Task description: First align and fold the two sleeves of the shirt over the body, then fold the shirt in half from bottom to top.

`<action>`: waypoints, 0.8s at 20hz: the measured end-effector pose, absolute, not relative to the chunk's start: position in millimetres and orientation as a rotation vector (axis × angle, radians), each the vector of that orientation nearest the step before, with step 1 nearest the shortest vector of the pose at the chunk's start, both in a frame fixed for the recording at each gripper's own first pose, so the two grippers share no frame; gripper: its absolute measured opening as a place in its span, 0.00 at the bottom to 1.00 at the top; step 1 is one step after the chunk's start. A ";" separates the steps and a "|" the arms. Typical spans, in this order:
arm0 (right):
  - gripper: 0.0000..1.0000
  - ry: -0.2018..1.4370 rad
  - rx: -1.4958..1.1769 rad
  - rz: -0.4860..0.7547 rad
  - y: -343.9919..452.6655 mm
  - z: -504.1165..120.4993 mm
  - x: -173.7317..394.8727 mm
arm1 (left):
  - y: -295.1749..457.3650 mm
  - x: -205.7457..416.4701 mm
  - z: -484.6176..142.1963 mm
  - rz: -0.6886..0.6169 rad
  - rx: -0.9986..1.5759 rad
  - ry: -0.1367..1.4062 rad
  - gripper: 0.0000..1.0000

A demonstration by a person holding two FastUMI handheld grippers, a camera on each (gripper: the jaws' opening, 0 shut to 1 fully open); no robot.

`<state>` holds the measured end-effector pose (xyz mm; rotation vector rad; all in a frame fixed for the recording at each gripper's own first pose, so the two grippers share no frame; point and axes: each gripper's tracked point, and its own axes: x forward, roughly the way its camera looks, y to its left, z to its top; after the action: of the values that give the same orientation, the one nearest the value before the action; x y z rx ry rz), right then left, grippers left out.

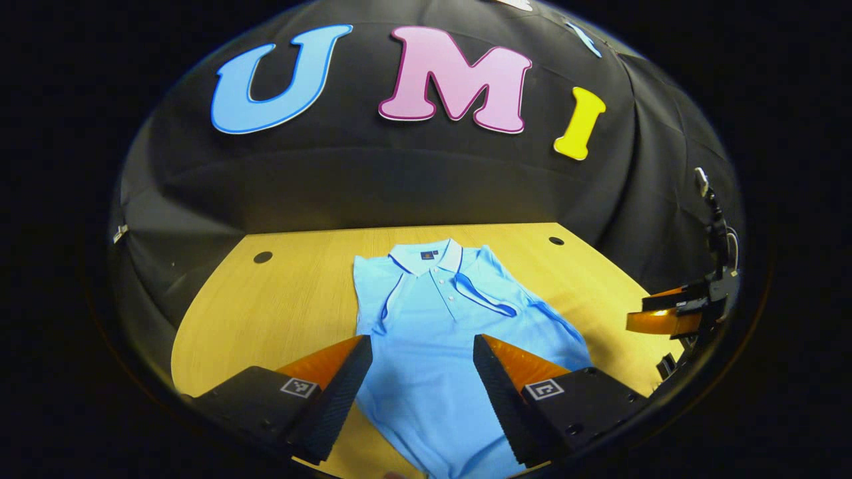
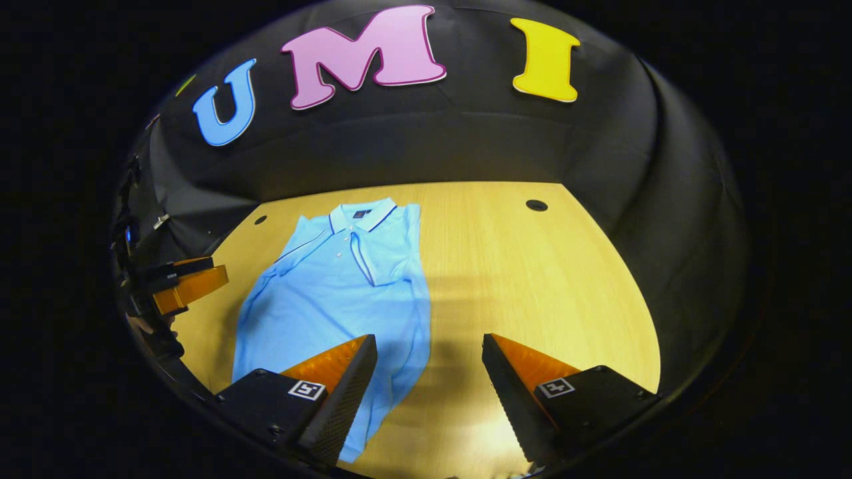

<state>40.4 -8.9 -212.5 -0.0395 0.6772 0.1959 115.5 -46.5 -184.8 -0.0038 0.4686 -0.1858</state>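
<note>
a light blue polo shirt [image 1: 426,319] lies flat on a wooden worktop [image 2: 532,266], collar [image 1: 426,256] toward the back edge by the black cloth wall and hem toward the front edge. both sleeves look already folded in over the body, so the shirt forms a narrow, fairly straight strip; that shape suits the remaining step, folding it in half from hem to collar.

in the left gripper view, the left gripper [image 1: 421,382] hovers above the lower part of the shirt with its fingers spread wide and nothing between them. the cloth shows in the gap, so this gripper sits over the shirt's lower middle, apart from it. the other gripper appears at the right edge of this view, beside the shirt.

in the right gripper view, the right gripper [image 2: 429,382] is also wide open and empty. it hangs over the shirt's right edge near the front of the worktop: one finger overlaps the cloth, the other is over bare wood. the shirt stretches away to the left and back. both grippers seem poised near the hem, probably to take its corners.
</note>
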 end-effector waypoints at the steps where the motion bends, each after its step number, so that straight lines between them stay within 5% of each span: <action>1: 0.99 0.690 -0.045 0.200 -4.8 -218.2 29.4 | -43.3 98.2 -187.9 -0.177 -0.002 0.478 0.97; 16: 0.99 0.918 -0.004 0.226 55.0 -319.7 -98.1 | -47.1 -56.2 -318.1 -0.163 0.017 0.727 0.98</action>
<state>-98.1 55.0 -319.7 -0.0040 0.9180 0.2264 -56.2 -47.1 -318.1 0.0169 0.7272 -0.1626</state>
